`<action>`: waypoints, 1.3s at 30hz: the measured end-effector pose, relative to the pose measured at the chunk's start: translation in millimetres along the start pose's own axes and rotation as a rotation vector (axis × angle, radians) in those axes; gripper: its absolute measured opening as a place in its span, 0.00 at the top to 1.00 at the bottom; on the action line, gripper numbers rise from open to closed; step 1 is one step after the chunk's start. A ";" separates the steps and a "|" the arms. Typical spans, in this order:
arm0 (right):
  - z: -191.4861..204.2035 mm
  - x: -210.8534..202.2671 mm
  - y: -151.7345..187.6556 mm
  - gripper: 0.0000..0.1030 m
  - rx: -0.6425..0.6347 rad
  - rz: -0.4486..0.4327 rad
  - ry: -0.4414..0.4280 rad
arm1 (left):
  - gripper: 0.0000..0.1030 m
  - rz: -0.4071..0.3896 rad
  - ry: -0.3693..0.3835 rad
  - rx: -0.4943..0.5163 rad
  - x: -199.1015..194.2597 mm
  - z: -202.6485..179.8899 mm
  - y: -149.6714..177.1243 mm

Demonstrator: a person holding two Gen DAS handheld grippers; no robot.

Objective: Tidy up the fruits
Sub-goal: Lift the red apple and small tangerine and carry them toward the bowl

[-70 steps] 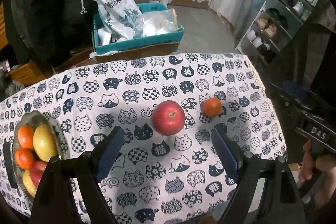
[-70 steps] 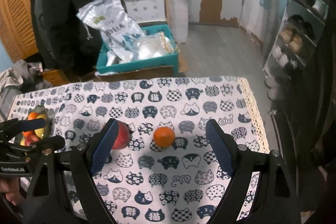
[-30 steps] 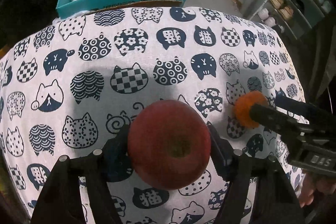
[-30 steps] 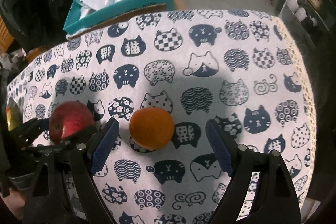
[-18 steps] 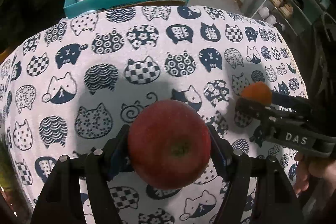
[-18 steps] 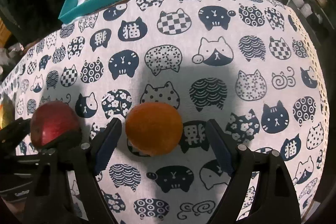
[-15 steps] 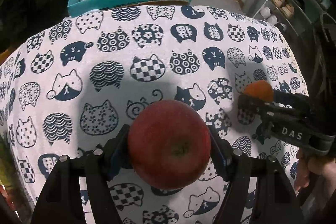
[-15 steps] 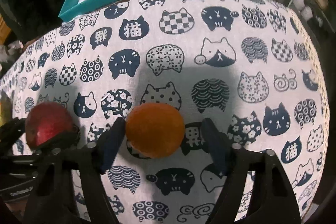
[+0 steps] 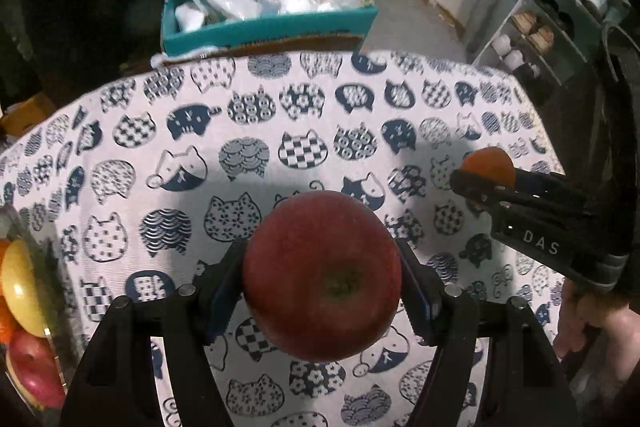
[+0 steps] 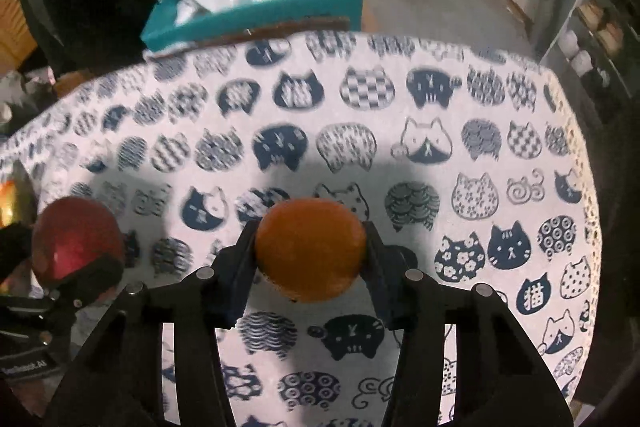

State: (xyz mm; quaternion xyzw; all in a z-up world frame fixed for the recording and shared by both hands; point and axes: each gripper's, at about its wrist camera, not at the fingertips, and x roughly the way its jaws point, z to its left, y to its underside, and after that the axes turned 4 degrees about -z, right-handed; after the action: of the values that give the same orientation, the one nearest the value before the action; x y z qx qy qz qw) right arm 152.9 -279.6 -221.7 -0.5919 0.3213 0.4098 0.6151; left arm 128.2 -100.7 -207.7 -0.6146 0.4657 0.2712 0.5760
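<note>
A table draped in a white cloth printed with navy cat faces fills both wrist views; beyond its far edge stands a teal box stuffed with plastic bags, and a shoe rack lines the right wall. At the cloth's left edge, a bowl holds yellow, orange and red fruit. The left gripper clenches a red apple, both blue pads pressed to its sides, stem hollow facing the camera, the fruit held above the cloth. The right gripper grasps an orange between its pads, jaws drawn in tight against the peel, just right of the apple. A hand holds the right gripper's handle.
</note>
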 end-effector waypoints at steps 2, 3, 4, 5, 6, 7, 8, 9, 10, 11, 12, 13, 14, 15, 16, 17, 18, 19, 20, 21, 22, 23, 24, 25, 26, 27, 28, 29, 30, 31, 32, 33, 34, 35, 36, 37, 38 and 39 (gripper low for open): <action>4.7 -12.8 -3.7 0.53 -0.003 -0.033 -0.010 | 0.30 -0.017 0.000 0.007 -9.7 -2.4 -1.6; 6.9 -17.3 -5.5 0.53 -0.004 -0.044 -0.013 | 0.30 -0.030 0.002 0.012 -17.6 -3.3 -2.4; 8.5 -23.2 -6.6 0.53 -0.005 -0.058 -0.018 | 0.30 -0.038 0.004 0.012 -23.3 -4.0 -3.1; 10.1 -29.8 -7.8 0.53 -0.007 -0.073 -0.023 | 0.30 -0.043 0.006 0.011 -27.3 -3.9 -3.3; 11.5 -36.0 -8.9 0.53 -0.008 -0.086 -0.026 | 0.30 -0.054 0.010 0.008 -34.9 -4.2 -4.0; 13.8 -40.6 -10.8 0.53 -0.009 -0.097 -0.028 | 0.30 -0.060 0.011 0.007 -39.7 -4.4 -4.3; 17.6 -45.4 -13.2 0.53 -0.010 -0.106 -0.029 | 0.30 -0.070 0.013 0.007 -46.3 -4.7 -4.7; 19.0 -50.8 -14.3 0.53 -0.011 -0.116 -0.032 | 0.30 -0.079 0.015 0.007 -51.8 -5.2 -5.0; 20.1 -55.9 -15.2 0.53 -0.012 -0.125 -0.036 | 0.30 -0.086 0.017 0.007 -56.9 -5.5 -4.7; 21.5 -60.8 -13.9 0.53 -0.013 -0.132 -0.039 | 0.30 -0.093 0.019 0.007 -61.7 -5.9 -4.3; 22.9 -65.6 -13.1 0.53 -0.014 -0.140 -0.042 | 0.30 -0.101 0.022 0.005 -67.6 -5.6 -4.3; 24.8 -72.3 -13.9 0.53 -0.016 -0.153 -0.046 | 0.30 -0.110 0.025 0.003 -74.2 -5.4 -4.7; 25.9 -75.9 -13.7 0.53 -0.018 -0.162 -0.048 | 0.30 -0.120 0.026 0.006 -80.8 -5.6 -5.0; 28.0 -80.3 -14.2 0.53 -0.022 -0.173 -0.049 | 0.30 -0.127 0.025 0.009 -84.7 -5.8 -4.6; 29.7 -86.3 -14.6 0.53 -0.026 -0.184 -0.050 | 0.30 -0.139 0.021 0.017 -91.4 -6.3 -4.4; 31.9 -92.8 -15.1 0.53 -0.030 -0.197 -0.052 | 0.30 -0.150 0.017 0.024 -98.0 -6.7 -3.9; 33.8 -99.4 -15.1 0.53 -0.032 -0.210 -0.056 | 0.30 -0.159 0.016 0.027 -103.5 -7.2 -3.3; 35.5 -105.2 -15.1 0.53 -0.035 -0.220 -0.061 | 0.30 -0.166 0.016 0.028 -108.8 -7.1 -2.9; 38.2 -113.2 -15.3 0.53 -0.040 -0.235 -0.068 | 0.30 -0.172 0.018 0.027 -113.8 -6.7 -2.8; 40.4 -119.1 -15.4 0.53 -0.044 -0.246 -0.072 | 0.30 -0.177 0.020 0.026 -117.0 -6.1 -2.6; 42.4 -125.2 -15.1 0.53 -0.051 -0.256 -0.074 | 0.30 -0.187 0.024 0.024 -123.6 -5.5 -2.1; 44.6 -129.6 -14.8 0.53 -0.056 -0.265 -0.076 | 0.30 -0.193 0.026 0.024 -128.5 -5.4 -1.6; 46.9 -134.9 -14.8 0.53 -0.063 -0.273 -0.078 | 0.30 -0.198 0.027 0.026 -131.5 -4.9 -0.8; 47.9 -138.8 -14.7 0.53 -0.067 -0.279 -0.080 | 0.30 -0.208 0.029 0.030 -137.6 -4.9 -0.1; 50.4 -144.1 -14.5 0.53 -0.072 -0.287 -0.084 | 0.30 -0.216 0.030 0.033 -142.0 -4.7 0.4; 52.8 -148.9 -14.4 0.53 -0.076 -0.294 -0.089 | 0.30 -0.224 0.030 0.036 -145.6 -5.1 1.3; 55.0 -152.9 -14.3 0.53 -0.081 -0.299 -0.092 | 0.30 -0.230 0.031 0.039 -149.0 -5.1 1.9; 57.1 -156.4 -14.2 0.53 -0.084 -0.304 -0.094 | 0.30 -0.237 0.032 0.041 -153.4 -5.1 2.6; 59.3 -160.0 -13.5 0.53 -0.087 -0.308 -0.096 | 0.30 -0.243 0.035 0.044 -157.9 -5.0 3.4; 62.1 -164.9 -13.1 0.53 -0.094 -0.315 -0.100 | 0.30 -0.248 0.038 0.045 -161.0 -5.0 4.1; 64.2 -167.6 -12.7 0.53 -0.099 -0.320 -0.102 | 0.30 -0.256 0.041 0.045 -165.9 -4.5 5.0; 66.8 -171.6 -12.4 0.53 -0.105 -0.327 -0.106 | 0.30 -0.261 0.042 0.046 -169.6 -4.2 5.5; 68.6 -175.2 -12.0 0.53 -0.110 -0.333 -0.110 | 0.30 -0.266 0.043 0.047 -172.3 -3.5 6.2; 70.1 -178.0 -11.8 0.53 -0.113 -0.338 -0.113 | 0.30 -0.270 0.045 0.048 -174.7 -2.2 6.2; 71.6 -181.0 -11.7 0.53 -0.115 -0.342 -0.117 | 0.30 -0.275 0.046 0.048 -178.5 -1.5 6.7; 74.2 -185.2 -11.6 0.53 -0.120 -0.350 -0.123 | 0.30 -0.283 0.048 0.047 -182.7 -0.6 7.1; 75.9 -187.9 -11.6 0.53 -0.124 -0.355 -0.125 | 0.30 -0.289 0.049 0.048 -186.7 0.3 7.4; 78.1 -191.2 -11.6 0.53 -0.128 -0.362 -0.125 | 0.30 -0.296 0.050 0.049 -190.2 1.2 8.4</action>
State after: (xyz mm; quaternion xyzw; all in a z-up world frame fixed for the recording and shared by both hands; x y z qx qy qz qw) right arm 68.6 -225.5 -40.7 -0.6512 0.1442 0.3483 0.6587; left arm 41.2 -49.3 -46.2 -0.6689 0.3905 0.1565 0.6129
